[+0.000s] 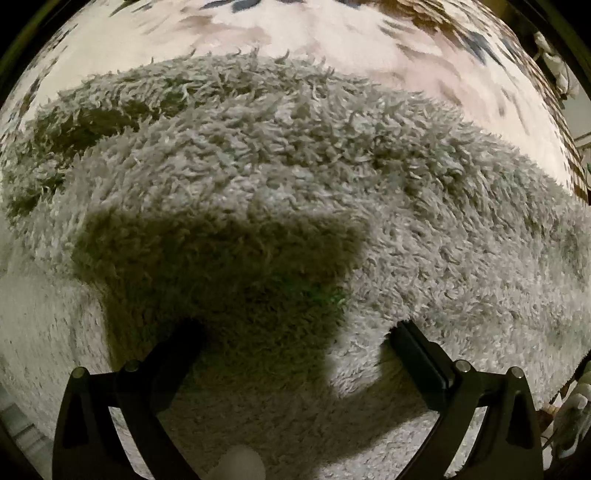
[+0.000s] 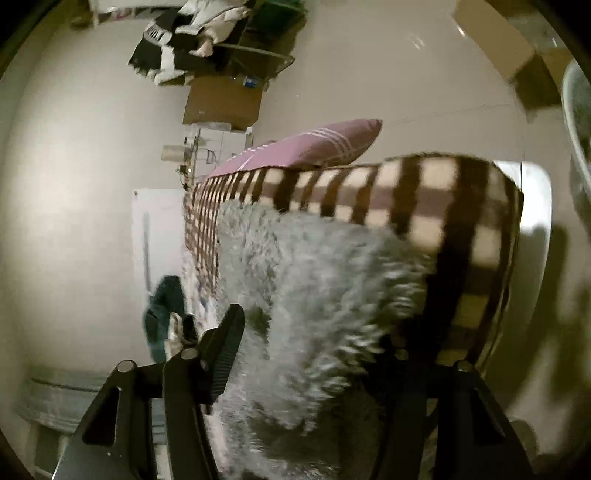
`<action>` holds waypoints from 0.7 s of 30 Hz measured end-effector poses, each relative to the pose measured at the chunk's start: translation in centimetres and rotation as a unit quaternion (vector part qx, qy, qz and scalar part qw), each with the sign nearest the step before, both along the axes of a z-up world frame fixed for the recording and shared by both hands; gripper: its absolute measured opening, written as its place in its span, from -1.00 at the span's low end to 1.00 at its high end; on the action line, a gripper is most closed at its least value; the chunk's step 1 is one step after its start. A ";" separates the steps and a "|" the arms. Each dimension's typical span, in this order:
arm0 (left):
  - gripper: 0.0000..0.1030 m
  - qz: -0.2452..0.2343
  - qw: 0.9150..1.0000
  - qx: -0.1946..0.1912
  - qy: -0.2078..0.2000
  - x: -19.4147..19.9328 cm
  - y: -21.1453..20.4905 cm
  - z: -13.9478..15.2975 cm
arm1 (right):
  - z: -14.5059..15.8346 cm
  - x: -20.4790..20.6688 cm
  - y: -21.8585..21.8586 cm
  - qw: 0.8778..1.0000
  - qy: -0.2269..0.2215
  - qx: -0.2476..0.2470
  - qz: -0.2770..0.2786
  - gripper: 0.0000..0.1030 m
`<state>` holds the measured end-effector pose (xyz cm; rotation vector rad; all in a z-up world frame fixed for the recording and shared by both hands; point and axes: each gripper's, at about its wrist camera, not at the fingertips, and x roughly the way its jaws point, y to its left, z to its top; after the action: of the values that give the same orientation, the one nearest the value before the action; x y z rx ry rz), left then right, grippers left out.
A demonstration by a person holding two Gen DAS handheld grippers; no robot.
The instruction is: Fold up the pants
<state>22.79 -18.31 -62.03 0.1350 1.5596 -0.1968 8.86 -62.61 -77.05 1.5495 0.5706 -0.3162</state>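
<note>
Fluffy grey pants (image 1: pixel 295 166) fill the left wrist view, spread flat over a patterned bed cover (image 1: pixel 332 33). My left gripper (image 1: pixel 295 332) points straight down at them. It is open, with its black fingers (image 1: pixel 410 343) set wide apart just above the pile and its shadow falling on the fabric. In the right wrist view a thick fold of the pants (image 2: pixel 314 277) bulges up between the jaws of my right gripper (image 2: pixel 314 343). The ribbed left finger (image 2: pixel 225 347) presses against the fabric. The right finger is mostly hidden behind the fluff.
A brown-and-cream checked blanket (image 2: pixel 443 192) covers the bed beyond the pants, with a pink striped pillow (image 2: pixel 314 144) behind it. The bed's white edge (image 2: pixel 535 206) is at right. On the floor are a cardboard box (image 2: pixel 221 103), a clothes pile (image 2: pixel 177 40) and a blue garment (image 2: pixel 162 310).
</note>
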 end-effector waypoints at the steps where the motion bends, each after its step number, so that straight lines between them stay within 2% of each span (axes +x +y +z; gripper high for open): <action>1: 1.00 0.004 1.000 -0.002 0.002 -0.2 0.0 0.3 | 0.8 0.4 0.2 1.000 0.012 -0.016 0.008 -0.58; 5: 1.00 0.036 0.998 -0.041 0.000 -0.5 0.6 2.4 | 5.5 1.6 1.7 0.996 0.029 -0.081 0.033 -0.62; 11: 1.00 0.065 0.994 -0.073 -0.039 -1.4 2.7 7.7 | 13.5 4.2 5.8 0.984 0.017 -0.155 0.087 -0.64; 17: 1.00 0.097 0.987 -0.107 -0.065 -1.8 8.2 12.4 | 19.6 7.4 14.8 0.969 -0.024 -0.187 0.163 -0.64; 21: 1.00 0.130 0.982 -0.113 -0.074 -2.0 14.0 14.4 | 21.6 10.3 24.1 0.951 -0.050 -0.196 0.236 -0.64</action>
<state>20.77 -4.31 -47.60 -0.2277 1.3810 -0.1529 19.19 -38.49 -55.42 1.0019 0.7291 0.0194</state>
